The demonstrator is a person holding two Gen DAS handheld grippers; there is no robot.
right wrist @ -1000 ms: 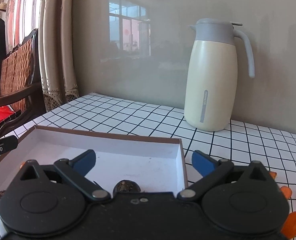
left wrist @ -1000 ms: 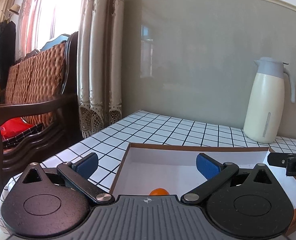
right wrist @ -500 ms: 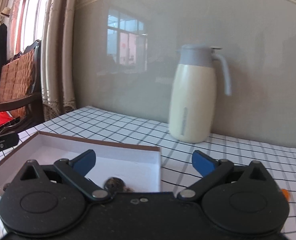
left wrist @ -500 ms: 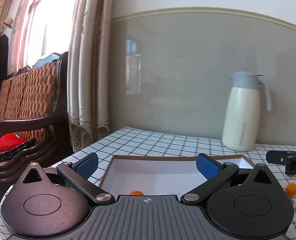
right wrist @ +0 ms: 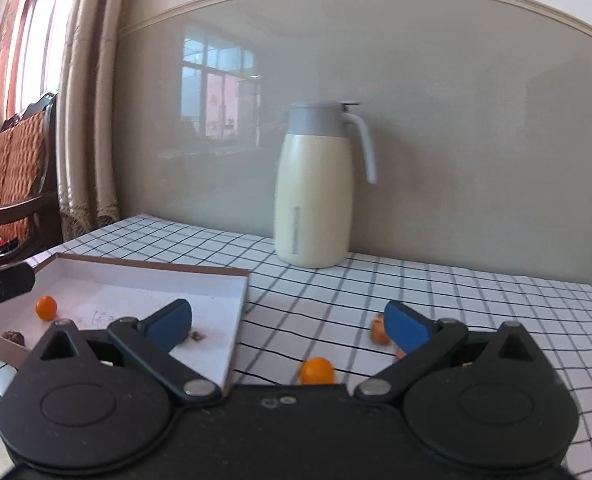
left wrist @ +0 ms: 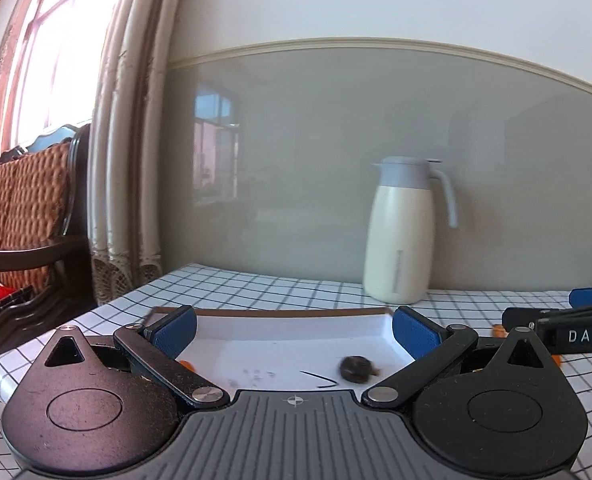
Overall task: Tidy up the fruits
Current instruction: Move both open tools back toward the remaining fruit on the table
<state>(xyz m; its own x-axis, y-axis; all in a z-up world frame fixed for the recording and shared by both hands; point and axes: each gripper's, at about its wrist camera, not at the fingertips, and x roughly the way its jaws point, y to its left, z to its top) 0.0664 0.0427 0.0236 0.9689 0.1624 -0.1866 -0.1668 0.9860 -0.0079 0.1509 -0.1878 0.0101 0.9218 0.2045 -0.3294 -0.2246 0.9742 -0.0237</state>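
Observation:
A shallow white box (left wrist: 296, 313) with a brown rim lies on the checked tablecloth. My left gripper (left wrist: 294, 332) hovers open over its near side, nothing between the pads. A dark round fruit (left wrist: 355, 369) lies inside, and an orange fruit (left wrist: 188, 365) peeks out by the left finger. My right gripper (right wrist: 290, 326) is open over the cloth just right of the box (right wrist: 156, 267). A small orange fruit (right wrist: 317, 371) sits on the cloth between its fingers, untouched. A second orange fruit (right wrist: 377, 330) lies partly behind the right finger. Another orange fruit (right wrist: 46, 307) and a dark fruit (right wrist: 12, 336) lie in the box.
A cream thermos jug (right wrist: 313, 200) with a grey lid stands at the back by the wall. A wooden chair (left wrist: 20, 216) and curtains (left wrist: 124, 160) are left of the table. The right gripper's body (left wrist: 555, 330) shows at the right edge of the left wrist view.
Both grippers have drawn back from the wall and stayed open. The right one has shifted right, from over the box to over the loose orange fruits on the cloth.

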